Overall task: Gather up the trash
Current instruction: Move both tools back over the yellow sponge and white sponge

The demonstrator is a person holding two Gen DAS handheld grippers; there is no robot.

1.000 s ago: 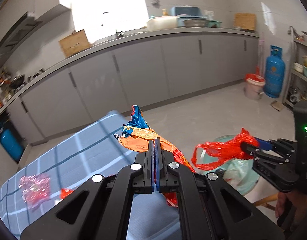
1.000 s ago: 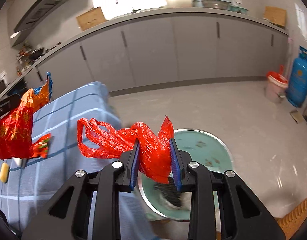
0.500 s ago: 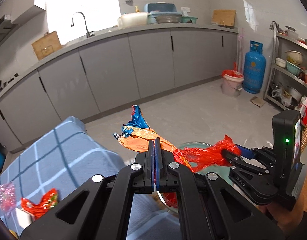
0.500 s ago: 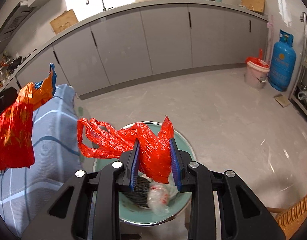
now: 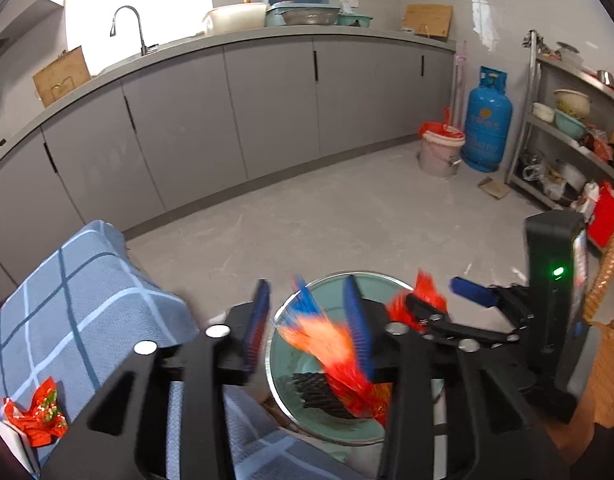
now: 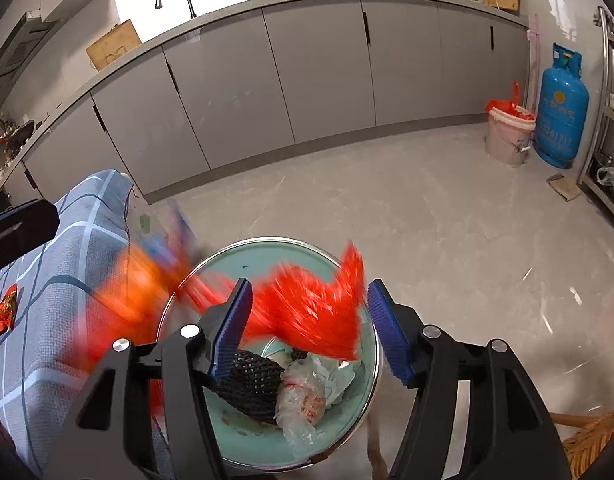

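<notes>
Since the earlier frames I have carried both tools off the blue-checked worktop to above the green basin, low in frame. The left tool is opening; the orange wrapper slips blurred between its spread pads. The right tool is opening too, and the red plastic bag drops free toward the basin. One red wrapper remains at lower left.
</notes>
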